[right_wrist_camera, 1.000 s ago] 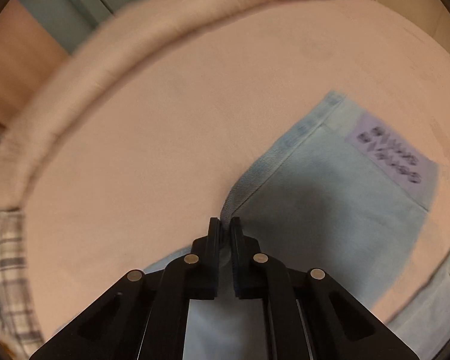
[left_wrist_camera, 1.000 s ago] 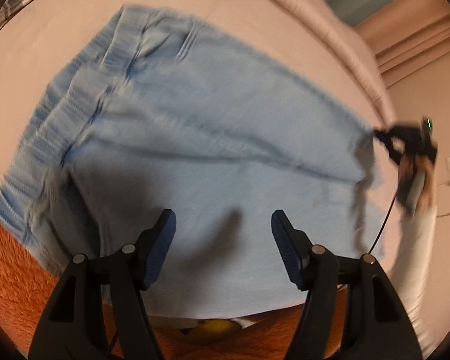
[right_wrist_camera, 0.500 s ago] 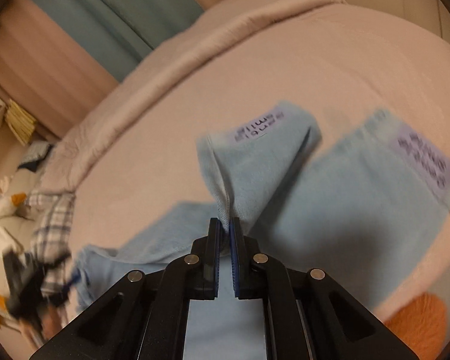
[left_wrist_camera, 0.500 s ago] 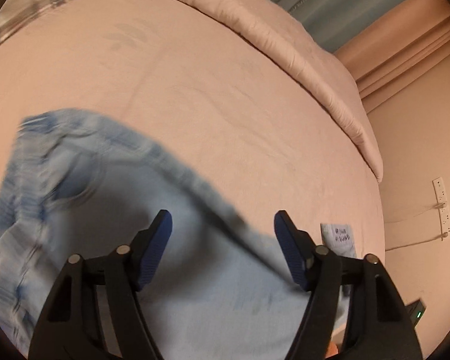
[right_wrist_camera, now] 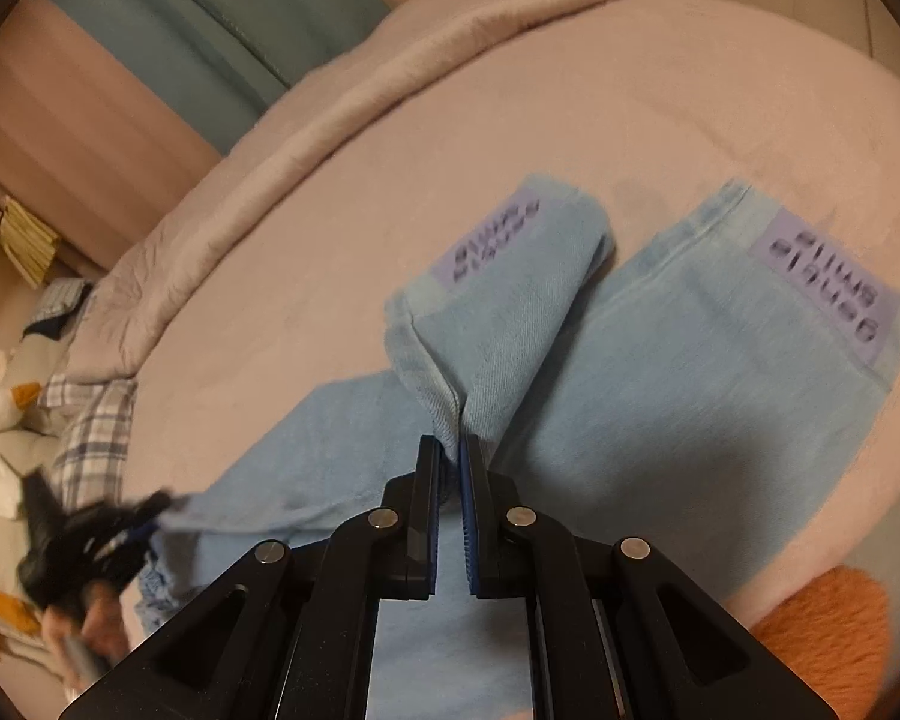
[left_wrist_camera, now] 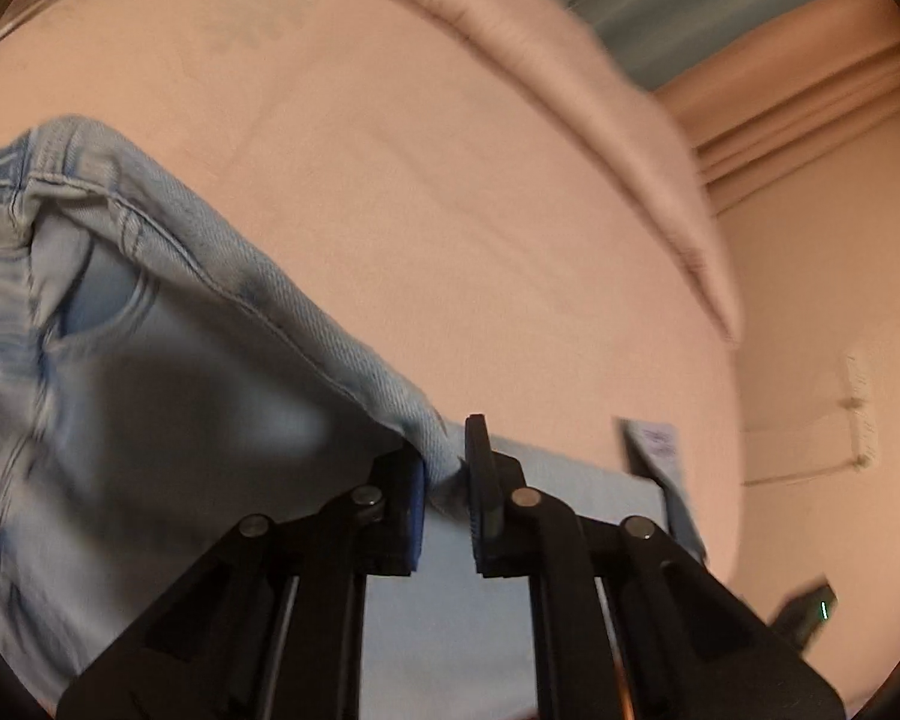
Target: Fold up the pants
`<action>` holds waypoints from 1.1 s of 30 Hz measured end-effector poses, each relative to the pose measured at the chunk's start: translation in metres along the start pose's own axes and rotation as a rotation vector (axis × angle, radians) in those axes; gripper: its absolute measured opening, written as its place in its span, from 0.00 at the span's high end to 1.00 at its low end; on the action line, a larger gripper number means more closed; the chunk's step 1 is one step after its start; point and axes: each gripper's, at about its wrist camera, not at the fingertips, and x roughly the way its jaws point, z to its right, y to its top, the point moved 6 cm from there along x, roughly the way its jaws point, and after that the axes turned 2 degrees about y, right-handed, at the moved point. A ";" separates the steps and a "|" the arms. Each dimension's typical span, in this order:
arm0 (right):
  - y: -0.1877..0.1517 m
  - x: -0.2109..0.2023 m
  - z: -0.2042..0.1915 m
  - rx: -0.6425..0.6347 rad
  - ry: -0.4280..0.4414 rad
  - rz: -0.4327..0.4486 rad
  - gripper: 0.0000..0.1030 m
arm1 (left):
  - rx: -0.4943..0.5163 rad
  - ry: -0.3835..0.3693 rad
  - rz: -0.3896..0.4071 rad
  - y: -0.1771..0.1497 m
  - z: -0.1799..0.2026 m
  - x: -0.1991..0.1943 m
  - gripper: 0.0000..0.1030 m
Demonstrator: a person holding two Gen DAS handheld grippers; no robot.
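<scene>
Light blue denim pants (right_wrist_camera: 678, 384) lie on a pink bed (right_wrist_camera: 570, 108). My right gripper (right_wrist_camera: 450, 450) is shut on the side seam of one leg (right_wrist_camera: 510, 324), lifting it so its cuff with a purple label folds up beside the other flat leg. My left gripper (left_wrist_camera: 447, 468) is shut on the pants' outer seam (left_wrist_camera: 306, 324) below the waistband (left_wrist_camera: 6, 228), which hangs to the left. The left gripper also shows in the right wrist view (right_wrist_camera: 108, 540) at the lower left, blurred, holding the denim edge.
A rolled pink blanket (right_wrist_camera: 306, 120) runs along the bed's far side before blue curtains (right_wrist_camera: 210, 18). A plaid cloth (right_wrist_camera: 90, 426) and a stuffed toy (right_wrist_camera: 0, 414) lie at the left. An orange fuzzy cushion (right_wrist_camera: 828, 630) sits at the near edge.
My left gripper has closed on the pants' seam; it was open before. My right gripper, still shut on the leg, has carried it up and over toward the other leg.
</scene>
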 end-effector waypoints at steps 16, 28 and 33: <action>-0.026 -0.002 0.035 0.005 -0.140 -0.022 0.93 | -0.027 0.154 -0.064 -0.093 -0.056 -0.029 0.68; -0.015 -0.012 0.023 -0.022 -0.134 0.008 0.93 | -0.155 0.187 0.050 -0.064 -0.109 -0.078 0.89; -0.013 -0.020 0.023 -0.052 -0.162 0.022 0.93 | -0.119 0.243 -0.035 -0.094 -0.109 -0.074 0.89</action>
